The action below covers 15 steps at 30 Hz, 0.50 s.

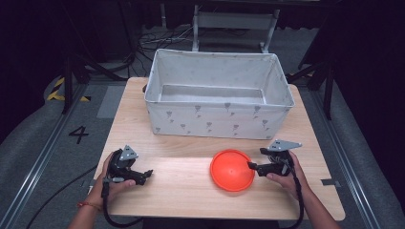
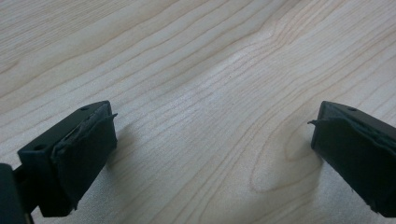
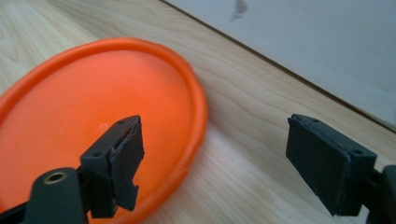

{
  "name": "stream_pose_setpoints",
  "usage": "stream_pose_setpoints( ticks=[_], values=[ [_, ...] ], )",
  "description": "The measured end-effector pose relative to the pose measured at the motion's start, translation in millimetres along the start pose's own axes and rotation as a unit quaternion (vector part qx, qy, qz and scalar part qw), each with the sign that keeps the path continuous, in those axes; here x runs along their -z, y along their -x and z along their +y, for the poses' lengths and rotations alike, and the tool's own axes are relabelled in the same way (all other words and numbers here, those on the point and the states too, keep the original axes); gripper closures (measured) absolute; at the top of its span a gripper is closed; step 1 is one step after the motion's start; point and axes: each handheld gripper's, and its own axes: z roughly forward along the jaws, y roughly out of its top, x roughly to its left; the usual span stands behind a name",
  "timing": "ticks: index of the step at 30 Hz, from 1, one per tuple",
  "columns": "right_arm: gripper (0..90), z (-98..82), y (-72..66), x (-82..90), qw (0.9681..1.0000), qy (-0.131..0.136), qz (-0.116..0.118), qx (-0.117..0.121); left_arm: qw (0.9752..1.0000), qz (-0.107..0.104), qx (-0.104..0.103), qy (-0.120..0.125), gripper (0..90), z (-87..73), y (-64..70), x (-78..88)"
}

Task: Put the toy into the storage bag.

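Orange plate (image 1: 232,170) before fabric bin (image 1: 218,119)

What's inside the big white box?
The white box looks empty: its pale bottom and far inner wall are bare. The strip of bottom just behind its near wall is hidden, so something small and flat could lie there.

Grey fabric storage bin (image 1: 217,121) spans far half of wooden table (image 1: 181,191), its front wall blocking forward passage across most of width; narrow strips of bare wood at either end. Near half open, apart from orange plastic plate (image 1: 232,170) lying flat right of centre. Right gripper (image 1: 255,166), jaws apart, at plate's right rim, bin wall close beyond. Left gripper (image 1: 145,174), jaws apart, over bare wood, open run between it and plate.
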Motion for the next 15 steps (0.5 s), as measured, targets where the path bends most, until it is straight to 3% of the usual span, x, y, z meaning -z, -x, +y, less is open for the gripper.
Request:
stream_pose_setpoints(
  ticks=[8,11,15],
  values=[
    [20.4,1.5,-17.6,-18.7,0.9989,-0.027,0.027,0.026,1.0,0.0,0.0,0.0,0.5,0.0,0.0,0.0],
    [20.2,0.0,-21.1,-25.3,0.998,-0.043,0.024,0.041,1.0,0.0,-0.002,0.0,0.5,0.1,-0.3,-0.1],
    [18.3,-1.5,-20.6,-30.2,0.9978,-0.048,0.032,0.032,1.0,-0.001,-0.001,0.0,0.5,0.1,-0.2,-0.1]
  ],
)
